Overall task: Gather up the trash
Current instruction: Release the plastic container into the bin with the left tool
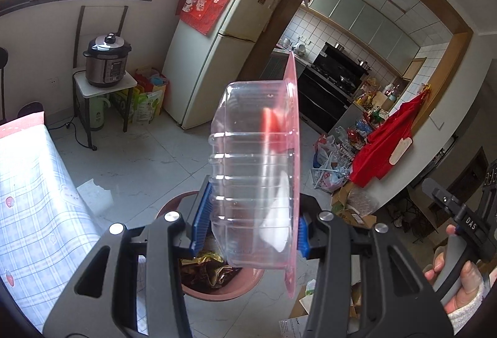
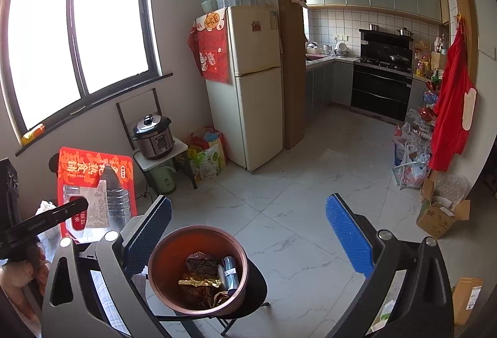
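Left gripper clamps a clear plastic food tray on edge just above the trash-filled pink bin, right gripper empty, jaws wide; risk: thin slick walls flex, tray slips and misses the rim.

My left wrist camera looked down past its fingers, close above the pink bin; my right sat higher and farther back; both took in the fridge and kitchen
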Action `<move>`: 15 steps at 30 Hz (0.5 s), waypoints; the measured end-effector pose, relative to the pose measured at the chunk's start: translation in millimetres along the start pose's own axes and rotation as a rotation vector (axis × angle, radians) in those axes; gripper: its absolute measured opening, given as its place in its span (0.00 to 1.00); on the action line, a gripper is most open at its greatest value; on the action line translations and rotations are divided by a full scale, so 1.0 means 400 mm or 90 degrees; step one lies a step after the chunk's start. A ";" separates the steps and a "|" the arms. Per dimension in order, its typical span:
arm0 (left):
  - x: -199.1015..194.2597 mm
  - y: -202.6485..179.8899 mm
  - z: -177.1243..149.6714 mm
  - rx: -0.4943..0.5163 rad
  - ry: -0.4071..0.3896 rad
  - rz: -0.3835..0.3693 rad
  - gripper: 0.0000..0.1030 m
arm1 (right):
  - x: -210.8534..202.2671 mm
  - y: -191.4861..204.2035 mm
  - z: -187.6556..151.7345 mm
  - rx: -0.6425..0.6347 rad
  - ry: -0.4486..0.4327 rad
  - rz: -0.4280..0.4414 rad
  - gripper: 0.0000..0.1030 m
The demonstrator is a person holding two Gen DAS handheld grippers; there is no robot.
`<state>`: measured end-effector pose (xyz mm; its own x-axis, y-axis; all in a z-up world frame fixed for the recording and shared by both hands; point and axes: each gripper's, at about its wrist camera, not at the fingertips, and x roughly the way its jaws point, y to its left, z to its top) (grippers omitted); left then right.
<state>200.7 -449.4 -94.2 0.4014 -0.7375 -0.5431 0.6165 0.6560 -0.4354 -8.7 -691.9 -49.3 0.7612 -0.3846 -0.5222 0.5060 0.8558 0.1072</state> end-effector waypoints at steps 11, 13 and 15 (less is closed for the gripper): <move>0.021 -0.102 0.058 0.103 -0.044 -0.008 0.94 | 0.001 -0.015 -0.016 0.012 0.013 0.025 0.95; -0.001 -0.112 0.058 0.126 -0.052 0.004 0.94 | 0.003 -0.008 -0.020 0.011 0.017 0.033 0.95; -0.023 -0.113 0.056 0.137 -0.057 0.022 0.94 | 0.006 0.001 -0.020 0.011 0.020 0.043 0.95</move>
<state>184.4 -476.1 -53.4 0.4778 -0.7324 -0.4850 0.7276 0.6393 -0.2487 -10.0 -689.7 -57.2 0.7812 -0.3147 -0.5392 0.4610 0.8731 0.1583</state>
